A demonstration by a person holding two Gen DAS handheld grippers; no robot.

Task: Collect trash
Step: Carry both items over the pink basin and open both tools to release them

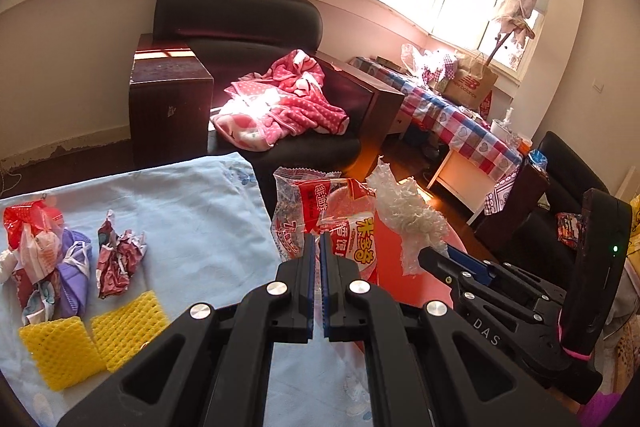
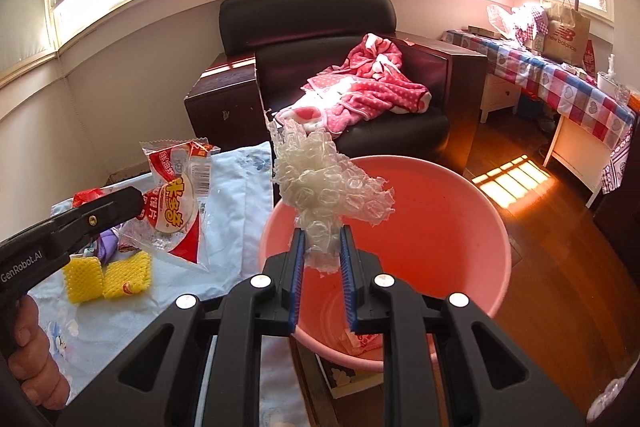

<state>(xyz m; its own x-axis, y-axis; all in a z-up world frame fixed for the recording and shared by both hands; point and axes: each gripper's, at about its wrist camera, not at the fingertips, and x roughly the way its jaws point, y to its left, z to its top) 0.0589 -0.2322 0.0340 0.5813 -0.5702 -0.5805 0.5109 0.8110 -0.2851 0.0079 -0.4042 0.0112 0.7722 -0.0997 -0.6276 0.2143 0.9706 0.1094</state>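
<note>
Sunlit windows run along the far wall behind a black armchair [image 2: 320,39] with a pink dotted robe [image 2: 360,91] thrown over its seat. Nearer, a pale blue cloth [image 1: 180,211] covers the table, and a pink basin [image 2: 452,227] stands just beside its edge.

On the left, the left gripper [image 1: 318,247] has its jaws pressed together on a red and white snack wrapper [image 1: 332,215], which sticks up beyond the fingertips, above the table edge near the basin. Beside it, the right gripper [image 2: 322,243] pinches a crumpled wad of clear plastic [image 2: 324,183] between its blue pads; the wad rises above the jaws, over the basin's near rim.

More trash lies on the cloth: two yellow foam nets [image 1: 92,335], crumpled wrappers [image 1: 118,259] and a purple mask [image 1: 74,267]. One small wrapper [image 2: 366,341] sits at the bottom of the basin.
</note>
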